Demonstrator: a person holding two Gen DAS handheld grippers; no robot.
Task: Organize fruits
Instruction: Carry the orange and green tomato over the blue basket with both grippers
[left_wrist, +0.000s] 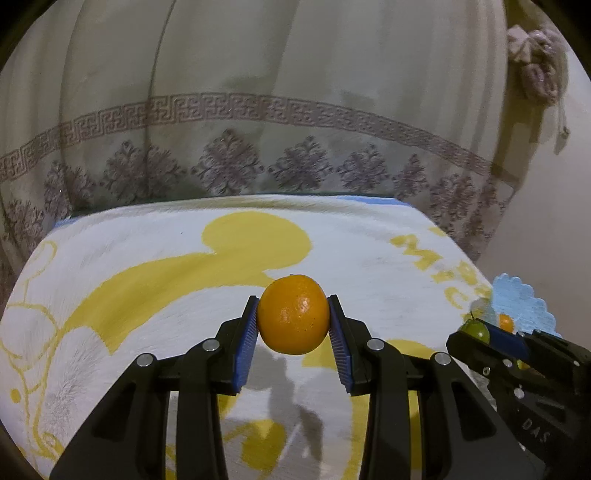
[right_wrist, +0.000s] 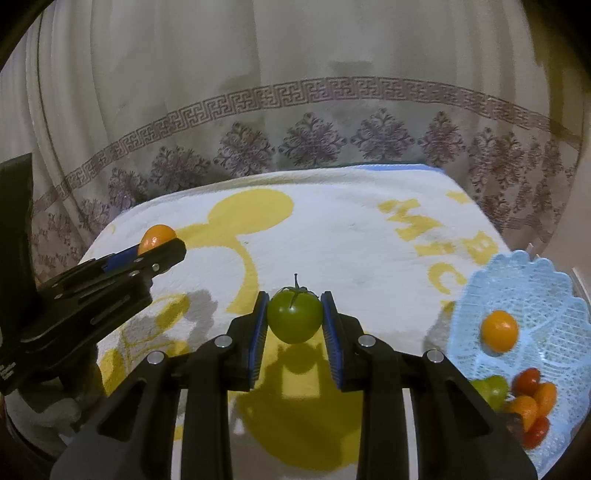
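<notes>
Ribbed blue pads of left tool (left_wrist: 292, 317) pinch dimpled round orange (left_wrist: 293, 314); right tool (right_wrist: 294, 317) clamps smooth green tomato (right_wrist: 294, 315).

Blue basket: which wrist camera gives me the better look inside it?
The right wrist view. The blue basket shows its lattice interior there, with an orange fruit and small red, orange and green fruits inside. The left wrist view shows only its scalloped rim, behind the right gripper.

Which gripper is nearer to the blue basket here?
Right. The right gripper, shut on a green tomato, sits just beside the blue basket. The left gripper, holding an orange, is farther off, beyond the right one.
</notes>
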